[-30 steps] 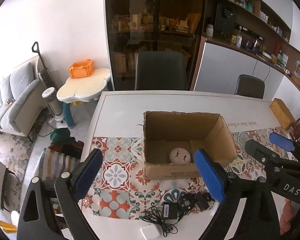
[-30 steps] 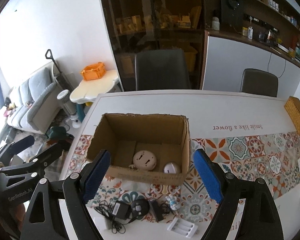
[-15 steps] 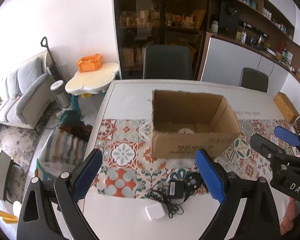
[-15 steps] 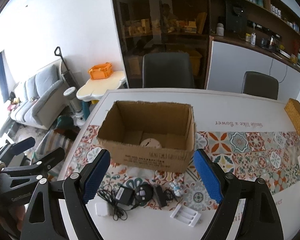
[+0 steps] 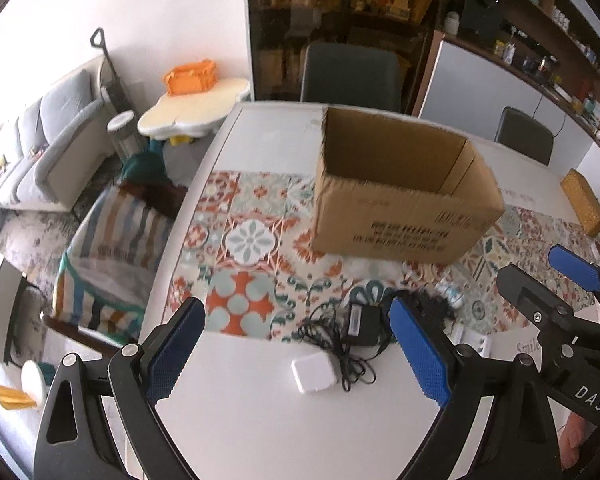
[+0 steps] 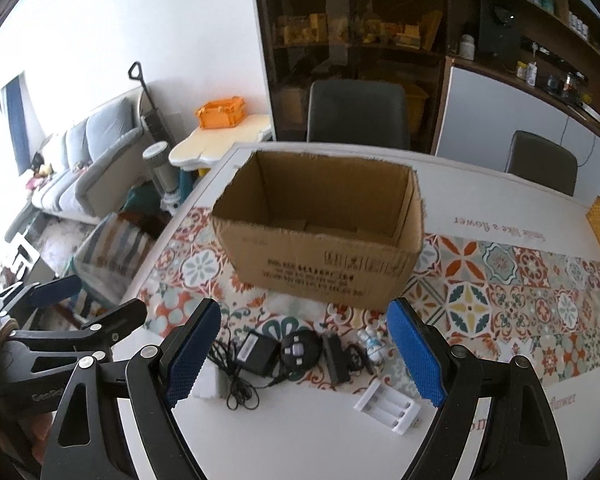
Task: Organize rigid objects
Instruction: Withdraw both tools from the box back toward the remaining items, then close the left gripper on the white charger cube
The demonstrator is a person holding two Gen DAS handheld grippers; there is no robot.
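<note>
Your left gripper (image 5: 296, 350) fills the bottom of the left wrist view, its blue jaws spread wide and empty above a white table (image 5: 260, 420). A small white square adapter (image 5: 314, 371) lies between them, beside a black power adapter (image 5: 360, 323) with tangled cord. Your right gripper (image 6: 304, 354), equally wide and empty, frames the white battery charger (image 6: 388, 406) at lower centre. The open cardboard box (image 6: 324, 236) stands mid-frame.

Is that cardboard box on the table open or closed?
Open. The cardboard box stands upright on the table with no flaps over its top, so its inner walls show.
</note>
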